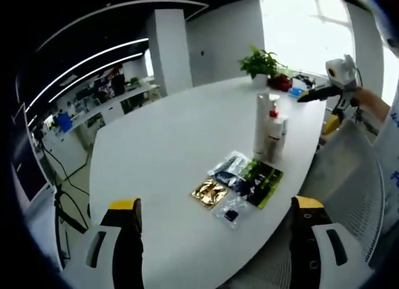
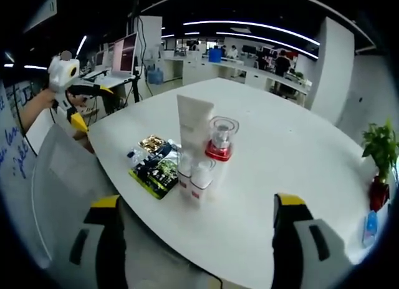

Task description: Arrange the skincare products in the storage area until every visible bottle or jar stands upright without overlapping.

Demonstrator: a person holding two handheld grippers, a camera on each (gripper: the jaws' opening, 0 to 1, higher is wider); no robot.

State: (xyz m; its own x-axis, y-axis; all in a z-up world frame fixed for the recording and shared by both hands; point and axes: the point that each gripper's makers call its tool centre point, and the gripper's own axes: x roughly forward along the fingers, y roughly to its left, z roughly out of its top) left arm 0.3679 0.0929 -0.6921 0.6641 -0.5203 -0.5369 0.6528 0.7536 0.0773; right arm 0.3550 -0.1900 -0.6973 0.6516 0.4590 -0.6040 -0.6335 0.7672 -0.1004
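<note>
On the white table [image 1: 162, 145] stands a cluster of upright products: a tall white tube [image 1: 262, 123] [image 2: 194, 123], a bottle with a red collar and clear cap [image 1: 274, 130] [image 2: 221, 139], and two small white containers [image 2: 193, 173] in front. Flat sachets lie beside them: a gold one [image 1: 209, 192] [image 2: 151, 143], a green-black one [image 1: 262, 180] [image 2: 156, 170] and a clear one [image 1: 232, 211]. My left gripper [image 1: 216, 203] [image 2: 87, 105] is open, short of the sachets. My right gripper [image 2: 197, 201] [image 1: 321, 108] is open, facing the cluster from the other side. Neither holds anything.
A potted plant [image 1: 262, 61] [image 2: 379, 148] with a red item and a blue item stands at the table's far end. A grey mesh chair back [image 1: 349, 170] [image 2: 62, 176] sits at the table edge near the sachets. Desks, a laptop [image 2: 124, 52] and people fill the office behind.
</note>
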